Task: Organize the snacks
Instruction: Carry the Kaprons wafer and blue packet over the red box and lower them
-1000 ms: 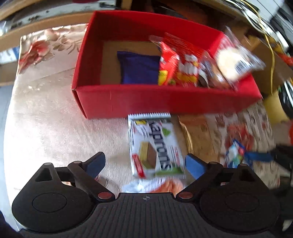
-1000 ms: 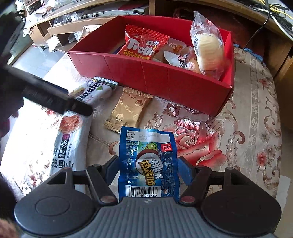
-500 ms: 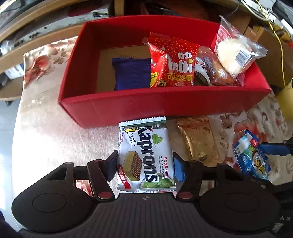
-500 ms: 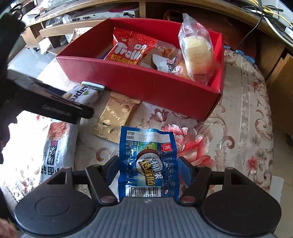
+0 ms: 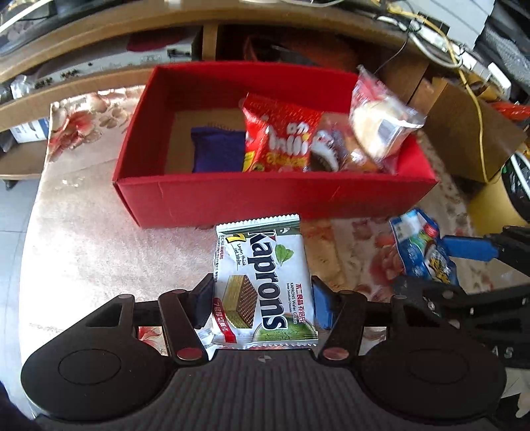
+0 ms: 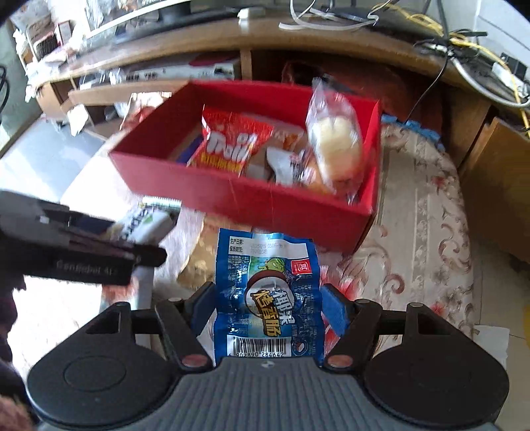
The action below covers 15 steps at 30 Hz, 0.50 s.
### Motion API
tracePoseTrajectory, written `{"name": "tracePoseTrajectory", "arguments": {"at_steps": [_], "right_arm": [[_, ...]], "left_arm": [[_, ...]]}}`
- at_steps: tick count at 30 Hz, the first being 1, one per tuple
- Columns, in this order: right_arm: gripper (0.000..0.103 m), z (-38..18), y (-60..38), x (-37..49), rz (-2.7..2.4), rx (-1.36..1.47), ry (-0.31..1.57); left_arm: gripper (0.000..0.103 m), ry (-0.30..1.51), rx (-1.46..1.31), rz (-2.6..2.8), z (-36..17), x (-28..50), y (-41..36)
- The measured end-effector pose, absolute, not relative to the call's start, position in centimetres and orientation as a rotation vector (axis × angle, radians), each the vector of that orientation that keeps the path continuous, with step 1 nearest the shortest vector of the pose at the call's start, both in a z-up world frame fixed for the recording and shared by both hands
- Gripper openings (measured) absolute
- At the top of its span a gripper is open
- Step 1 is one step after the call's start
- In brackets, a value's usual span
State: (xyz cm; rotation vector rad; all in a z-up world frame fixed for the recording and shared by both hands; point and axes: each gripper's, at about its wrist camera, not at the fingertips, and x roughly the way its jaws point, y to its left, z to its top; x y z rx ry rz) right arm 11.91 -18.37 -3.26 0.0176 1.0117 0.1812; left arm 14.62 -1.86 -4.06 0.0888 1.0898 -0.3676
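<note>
A white Kaprons wafer packet [image 5: 263, 285] is pinched by its two sides between the pads of the left gripper [image 5: 263, 300], whose jaws are drawn in to the packet's width. The packet is held in front of the near wall of the red box [image 5: 265, 195], its top edge close to that wall in the left wrist view. A blue sausage packet [image 6: 266, 295] is gripped in the same way by the right gripper [image 6: 267, 306], the jaws standing partly closed against its edges, with the barcode end nearest the camera. This packet, too, is held before the red box [image 6: 265, 202], toward its right half.

Inside the box, a red Trolli bag [image 5: 281, 141] is propped upright near the middle, a dark blue pouch [image 5: 217, 149] lies flat on the cardboard floor to its left, and a clear-wrapped pale bun [image 5: 381, 127] leans against the right end, rising above the rim. Between the bag and the bun, smaller wrapped pastries [image 5: 331, 154] are crowded together. The left part of the box floor is uncovered.

A gold packet [image 6: 195, 262] lies on the floral tablecloth [image 6: 414, 232] in front of the box, partly hidden behind the sausage packet. In the right wrist view the left gripper [image 6: 142, 228] is seen from the side with the wafer packet [image 6: 145, 222] in it. Wooden shelving [image 5: 205, 20] and cables are seen behind the table.
</note>
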Motion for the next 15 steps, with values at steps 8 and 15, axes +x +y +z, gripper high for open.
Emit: {"name": "tracePoseTrajectory", "arguments": {"at_steps": [8,15], "right_arm": [[0.076,-0.6,-19.1,13.2,0.139,0.073,0.93],[0.076,1.2,-19.2,15.3,0.102,0.079,0.868]], "left_arm": [[0.065,0.997,0.035,-0.384,-1.6,15.5,-2.8],[0.065,0.928,0.014,-0.348,0.1,17.6,-3.3]]}}
